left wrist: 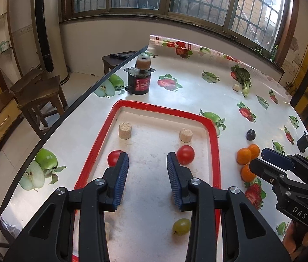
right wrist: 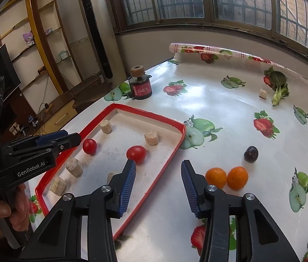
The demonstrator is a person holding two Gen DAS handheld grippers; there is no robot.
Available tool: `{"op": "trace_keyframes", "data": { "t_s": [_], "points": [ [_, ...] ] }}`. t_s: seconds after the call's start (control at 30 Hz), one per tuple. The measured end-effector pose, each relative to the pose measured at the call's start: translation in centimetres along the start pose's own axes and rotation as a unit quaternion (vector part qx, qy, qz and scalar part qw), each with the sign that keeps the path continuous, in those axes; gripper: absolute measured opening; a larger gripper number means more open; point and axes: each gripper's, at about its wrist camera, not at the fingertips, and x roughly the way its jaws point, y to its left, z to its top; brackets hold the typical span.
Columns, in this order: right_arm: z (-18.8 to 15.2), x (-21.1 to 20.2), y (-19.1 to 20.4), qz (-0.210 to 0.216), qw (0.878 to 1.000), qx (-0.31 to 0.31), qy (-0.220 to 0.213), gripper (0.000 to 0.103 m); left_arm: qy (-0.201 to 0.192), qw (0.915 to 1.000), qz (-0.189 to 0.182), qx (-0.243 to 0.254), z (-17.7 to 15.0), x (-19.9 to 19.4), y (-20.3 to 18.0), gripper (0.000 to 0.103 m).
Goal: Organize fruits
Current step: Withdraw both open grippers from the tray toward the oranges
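A red-rimmed white tray (left wrist: 216, 152) (right wrist: 177, 146) lies on the fruit-print table. In it are two red tomatoes (left wrist: 185, 154) (left wrist: 114, 157) (right wrist: 136, 154) (right wrist: 89, 146), a green grape (left wrist: 181, 226) and several tan cork-like cylinders (left wrist: 125, 130). To the tray's right lie three oranges (left wrist: 244, 156) (right wrist: 216, 177) and a dark plum (left wrist: 250, 134) (right wrist: 251, 154). My left gripper (left wrist: 147, 159) is open and empty over the tray between the tomatoes. My right gripper (right wrist: 158, 167) is open and empty above the tray's right rim, left of the oranges.
A small black motor with a tan roller (left wrist: 139, 77) (right wrist: 141, 85) stands behind the tray. A leafy green vegetable (left wrist: 244, 80) (right wrist: 279, 87) and a loose tan cube (right wrist: 262, 93) lie far right. The table's left edge (left wrist: 71, 113) drops to wooden stools (left wrist: 38, 91).
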Motion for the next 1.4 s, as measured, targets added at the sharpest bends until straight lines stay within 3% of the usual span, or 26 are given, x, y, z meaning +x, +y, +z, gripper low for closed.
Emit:
{"op": "trace_keyframes", "data": {
  "t_s": [0.23, 0.37, 0.8, 1.4],
  "points": [
    [-2.3, -3.2, -1.9, -0.016, 1.0, 0.014, -0.011, 0.045, -0.012, 0.9997, -0.013, 0.016, -1.0, -2.0, -2.0, 0.034],
    [-3.5, -5.2, -3.5, -0.031, 0.999, 0.025, -0.019, 0.045, -0.026, 0.9993, -0.016, 0.023, -1.4, -3.2, -3.0, 0.05],
    [-6.6, -10.6, -8.0, -0.082, 0.994, 0.056, -0.039, 0.046, -0.031, 0.9963, -0.05, 0.062, -2.5, -4.9, -7.4, 0.05],
    [-7.8, -12.2, -10.3, -0.098, 0.992, 0.071, -0.045, 0.048, -0.002, 0.9935, -0.079, 0.082, -3.8, -4.0, -10.6, 0.05]
  ]
}}
